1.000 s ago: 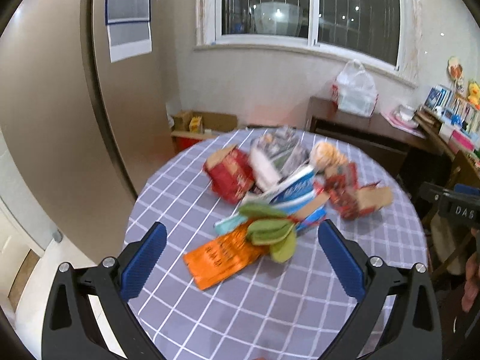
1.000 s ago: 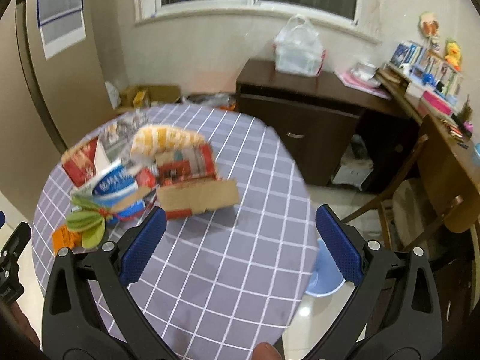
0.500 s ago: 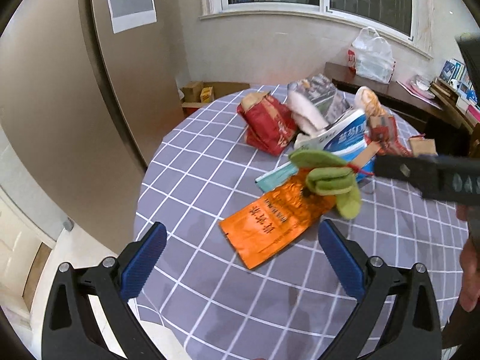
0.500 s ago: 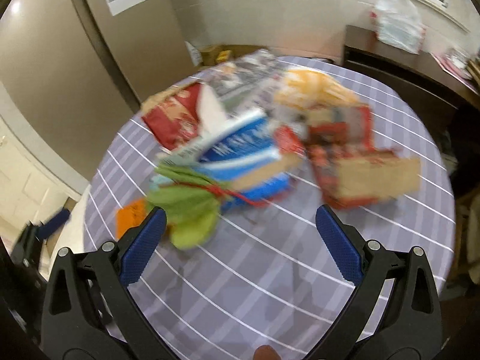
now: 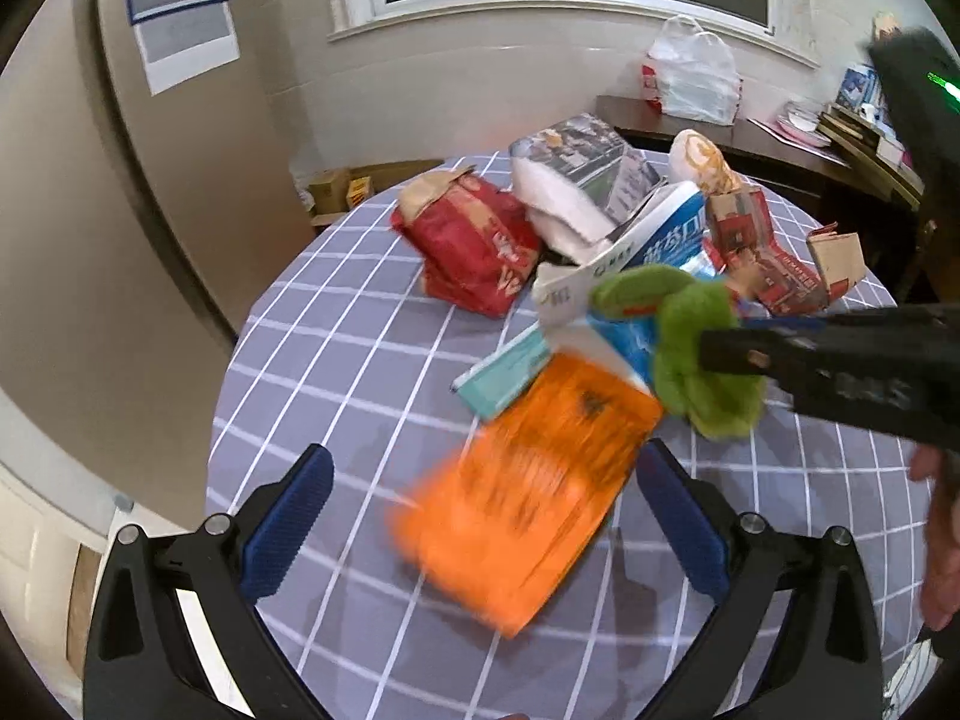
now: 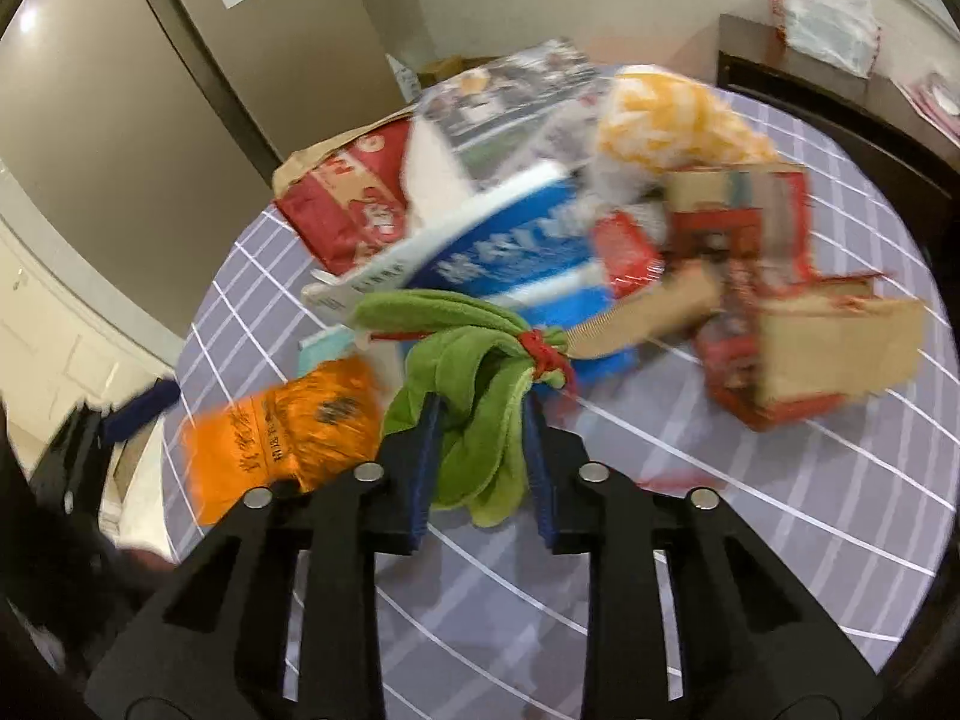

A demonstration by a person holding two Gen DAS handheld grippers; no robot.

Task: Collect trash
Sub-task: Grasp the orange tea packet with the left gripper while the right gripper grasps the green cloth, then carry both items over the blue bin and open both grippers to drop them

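A pile of trash lies on the round checked table (image 5: 336, 360): an orange packet (image 5: 528, 504), a red bag (image 5: 474, 246), a blue-and-white box (image 5: 654, 240), a torn red carton (image 5: 774, 264) and a green cloth bundle (image 5: 702, 354) tied with red string. My right gripper (image 6: 480, 414) is shut on the green cloth bundle (image 6: 480, 420); it shows from the side in the left wrist view (image 5: 714, 354). My left gripper (image 5: 486, 492) is open, its pads either side of the orange packet, above it.
A magazine (image 5: 588, 150) and a yellow-white wrapper (image 6: 666, 114) lie at the back of the pile. A dark sideboard (image 5: 750, 144) with a white plastic bag (image 5: 690, 78) stands behind the table. Cardboard boxes (image 5: 342, 192) sit on the floor by the wall.
My right gripper moved in to the pile and closed on the green cloth bundle. My left gripper moved forward and down to the orange packet, still open.
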